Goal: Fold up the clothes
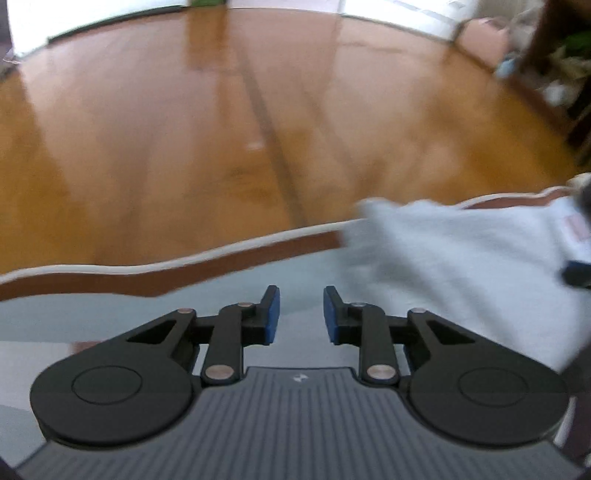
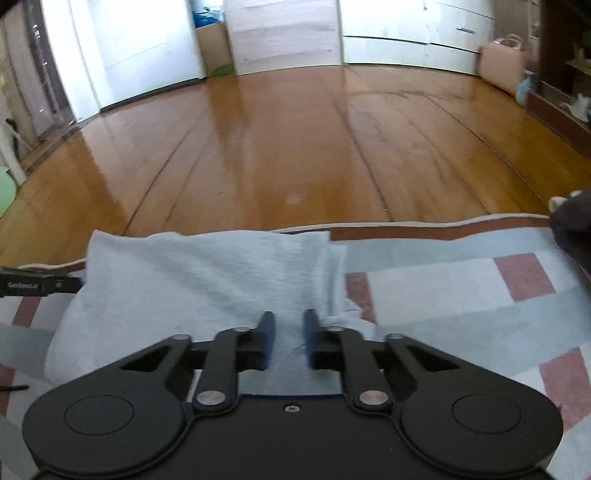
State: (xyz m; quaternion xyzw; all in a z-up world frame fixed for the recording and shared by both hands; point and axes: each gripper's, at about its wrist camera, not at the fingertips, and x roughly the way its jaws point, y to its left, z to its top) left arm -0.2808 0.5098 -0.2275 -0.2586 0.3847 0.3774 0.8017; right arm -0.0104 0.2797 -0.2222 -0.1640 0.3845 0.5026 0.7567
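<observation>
Pale cloth lies right of the left tool, directly under the right one.

The left gripper (image 1: 301,314), jaws spread and holding nothing, hovers over the patterned mat (image 1: 110,317); the folded light-blue garment (image 2: 199,273) runs crosswise beneath the right gripper (image 2: 289,339), also spread, which is nearer.

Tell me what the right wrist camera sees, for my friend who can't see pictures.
The open right gripper is over a folded pale blue cloth lying on a checked blanket. Beyond the blanket's edge a shiny wooden floor runs to white cupboards, with a pink bag at the far right.
</observation>
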